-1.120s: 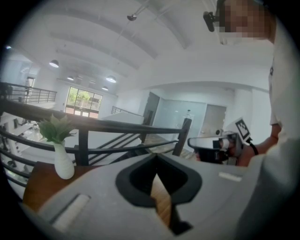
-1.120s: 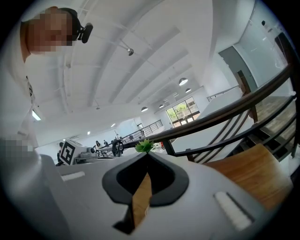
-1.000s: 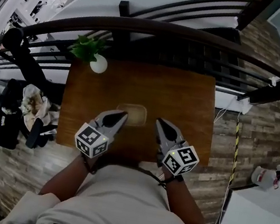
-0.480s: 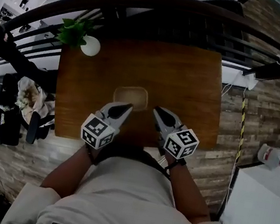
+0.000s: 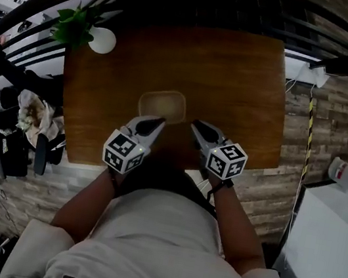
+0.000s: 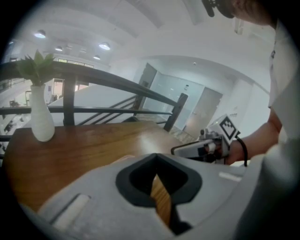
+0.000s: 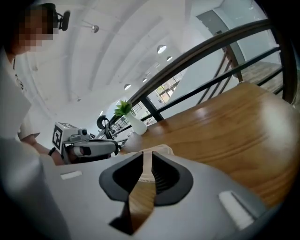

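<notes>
Left claw (image 5: 161, 121) is pinched together and right claw (image 5: 194, 124) stands a narrow slit apart. Both are empty over the worktop (image 5: 236, 86), just near a tan tray (image 5: 162, 105).

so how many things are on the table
2. A white vase with a green plant stands at the table's far left corner; a tan tray lies near the middle. The left tool and right tool hide some of the near edge.

Head overhead, gripper views low, table (image 5: 236, 86) shared
</notes>
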A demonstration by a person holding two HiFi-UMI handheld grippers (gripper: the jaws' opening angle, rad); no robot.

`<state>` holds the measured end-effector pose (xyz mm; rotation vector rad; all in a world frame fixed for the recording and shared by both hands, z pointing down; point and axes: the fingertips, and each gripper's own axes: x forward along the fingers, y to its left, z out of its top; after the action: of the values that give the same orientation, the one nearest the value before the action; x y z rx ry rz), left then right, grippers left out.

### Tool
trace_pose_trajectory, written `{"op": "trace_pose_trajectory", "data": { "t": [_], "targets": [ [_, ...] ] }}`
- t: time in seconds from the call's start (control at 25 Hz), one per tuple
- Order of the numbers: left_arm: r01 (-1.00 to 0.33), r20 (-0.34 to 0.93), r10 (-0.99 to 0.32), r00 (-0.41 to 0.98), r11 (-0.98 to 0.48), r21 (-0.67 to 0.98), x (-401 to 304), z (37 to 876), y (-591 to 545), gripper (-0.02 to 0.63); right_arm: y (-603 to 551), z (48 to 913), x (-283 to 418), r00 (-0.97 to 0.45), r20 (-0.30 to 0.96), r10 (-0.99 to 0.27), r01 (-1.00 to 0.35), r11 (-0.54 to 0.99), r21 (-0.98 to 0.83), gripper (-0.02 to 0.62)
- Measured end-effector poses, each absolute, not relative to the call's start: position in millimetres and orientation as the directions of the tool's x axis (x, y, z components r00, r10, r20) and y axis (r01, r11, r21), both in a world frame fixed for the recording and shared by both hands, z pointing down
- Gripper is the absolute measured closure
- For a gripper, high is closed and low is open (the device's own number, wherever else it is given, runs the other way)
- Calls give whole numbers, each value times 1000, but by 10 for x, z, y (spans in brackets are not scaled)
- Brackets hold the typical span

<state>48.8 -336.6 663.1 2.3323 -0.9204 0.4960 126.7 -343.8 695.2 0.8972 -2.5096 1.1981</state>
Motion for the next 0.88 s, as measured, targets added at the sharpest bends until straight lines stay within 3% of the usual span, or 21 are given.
{"op": "trace_pose_trajectory", "data": {
  "t": [0.44,0.88],
  "targets": [
    [-686,571,-417,707,-600,411,482,7135,-3360,603,-3356,7759,1113,-800,489,-347,-597,394,-699,532],
    [-671,590,-372,717,-599,437,490,7369,-3367,603,-3416,8117,1059,-825,465,-321,-553,287,-782,532]
  ]
}}
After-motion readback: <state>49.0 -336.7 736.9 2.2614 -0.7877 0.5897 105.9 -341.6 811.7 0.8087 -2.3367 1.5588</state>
